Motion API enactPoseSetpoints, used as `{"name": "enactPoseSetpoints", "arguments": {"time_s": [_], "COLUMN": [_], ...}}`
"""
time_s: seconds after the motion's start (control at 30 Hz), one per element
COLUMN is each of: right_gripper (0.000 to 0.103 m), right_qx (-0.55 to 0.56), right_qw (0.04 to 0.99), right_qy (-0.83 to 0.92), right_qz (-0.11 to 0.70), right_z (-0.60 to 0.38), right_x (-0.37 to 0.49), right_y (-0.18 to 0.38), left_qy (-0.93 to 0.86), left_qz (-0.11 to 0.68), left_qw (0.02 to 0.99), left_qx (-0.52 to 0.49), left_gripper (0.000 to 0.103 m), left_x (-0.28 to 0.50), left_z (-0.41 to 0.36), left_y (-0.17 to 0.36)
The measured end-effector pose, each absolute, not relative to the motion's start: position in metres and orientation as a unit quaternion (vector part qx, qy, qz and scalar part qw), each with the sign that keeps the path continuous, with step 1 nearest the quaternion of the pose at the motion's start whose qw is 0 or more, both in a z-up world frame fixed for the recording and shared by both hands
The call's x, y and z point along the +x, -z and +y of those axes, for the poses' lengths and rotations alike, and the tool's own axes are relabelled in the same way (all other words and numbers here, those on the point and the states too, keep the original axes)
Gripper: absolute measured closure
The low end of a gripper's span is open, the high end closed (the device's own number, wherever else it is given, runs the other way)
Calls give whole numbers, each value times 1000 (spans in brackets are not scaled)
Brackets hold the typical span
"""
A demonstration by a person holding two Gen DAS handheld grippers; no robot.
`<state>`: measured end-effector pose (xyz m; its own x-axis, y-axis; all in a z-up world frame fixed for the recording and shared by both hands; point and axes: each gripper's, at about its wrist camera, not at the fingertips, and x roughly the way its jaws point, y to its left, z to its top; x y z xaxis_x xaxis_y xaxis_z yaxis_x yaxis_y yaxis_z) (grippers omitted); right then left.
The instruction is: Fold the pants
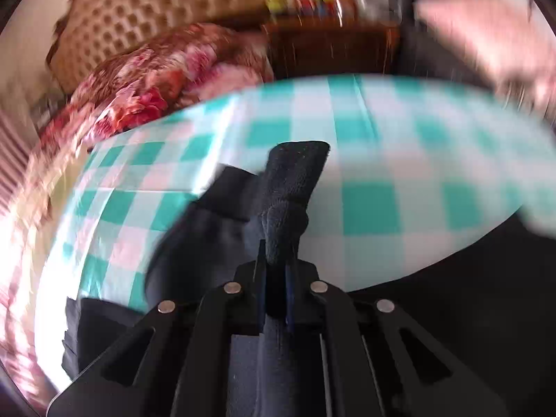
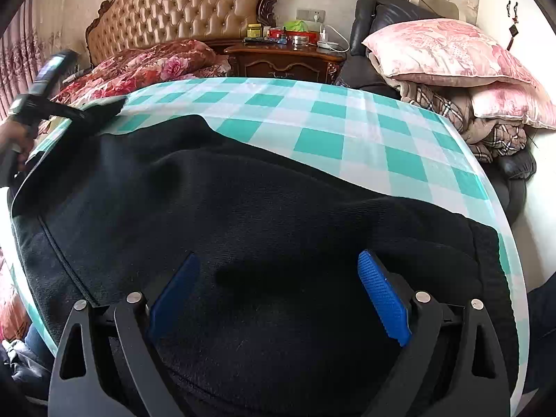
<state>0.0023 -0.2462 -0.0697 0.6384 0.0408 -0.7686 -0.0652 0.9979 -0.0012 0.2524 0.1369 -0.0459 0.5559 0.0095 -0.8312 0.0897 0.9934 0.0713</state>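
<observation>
Right now the black knitted pants lie spread across the near side of the tabletop, which wears a glossy teal-and-white checked cloth. They cover most of its front half, with the ribbed band reaching the right edge and one end trailing away to the left.

At that left end the left gripper is clenched on a fold of the dark cloth, its jaws pressed together with the fabric bunched between them and a tongue of the pants standing up past the tips. That view is smeared with motion blur. From the right wrist the same gripper shows at the far left edge of the tabletop, with a hand on its handle.

The right gripper hovers over the middle of the pants with its jaws released and spread wide; its blue ribbed pads stand well apart with only flat cloth between them.

Behind the tabletop stand a bed with a tufted tan headboard and a red floral quilt, a dark wooden nightstand crowded with small bottles, and a black leather chair piled with a pink floral pillow and checked blankets.
</observation>
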Motion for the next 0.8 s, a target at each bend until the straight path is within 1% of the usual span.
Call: {"name": "enactPoseSetpoints", "arguments": {"time_s": [0.13, 0.2, 0.27, 0.33, 0.4, 0.57, 0.6, 0.67, 0.7, 0.73, 0.8], "right_gripper": [13, 13, 13, 13, 13, 13, 13, 13, 13, 13, 13], "right_qx": [-7, -5, -3, -1, -1, 11, 15, 12, 12, 13, 21], "right_qw": [905, 906, 906, 905, 905, 903, 902, 901, 900, 899, 898], "right_qy": [-29, -26, -24, -22, -20, -2, 1, 9, 11, 13, 20], "right_qz": [423, 423, 423, 424, 426, 429, 431, 434, 436, 437, 439], "right_z": [-249, -251, -252, -255, -256, -264, -266, -269, -270, -272, -276], "right_x": [1, 0, 0, -1, -1, -2, -2, -4, -5, -6, -8], "right_y": [69, 69, 68, 67, 67, 69, 69, 69, 69, 68, 68], "left_qy": [38, 44, 51, 44, 25, -47, -39, -25, -22, -13, 11], "left_qz": [402, 379, 353, 334, 323, 343, 343, 333, 332, 329, 318], "left_qw": [913, 917, 921, 924, 915, 848, 842, 846, 846, 844, 839], "left_qx": [-58, -115, -156, -181, -240, -403, -415, -416, -416, -424, -441], "left_gripper": [95, 95, 95, 95, 95, 95, 94, 92, 87, 79, 27], "left_x": [201, 171, 138, 109, 84, 51, 50, 49, 51, 52, 56], "left_z": [206, 246, 283, 314, 353, 443, 449, 454, 454, 455, 456], "left_y": [-11, -23, -22, -13, 9, 104, 115, 119, 115, 110, 101]}}
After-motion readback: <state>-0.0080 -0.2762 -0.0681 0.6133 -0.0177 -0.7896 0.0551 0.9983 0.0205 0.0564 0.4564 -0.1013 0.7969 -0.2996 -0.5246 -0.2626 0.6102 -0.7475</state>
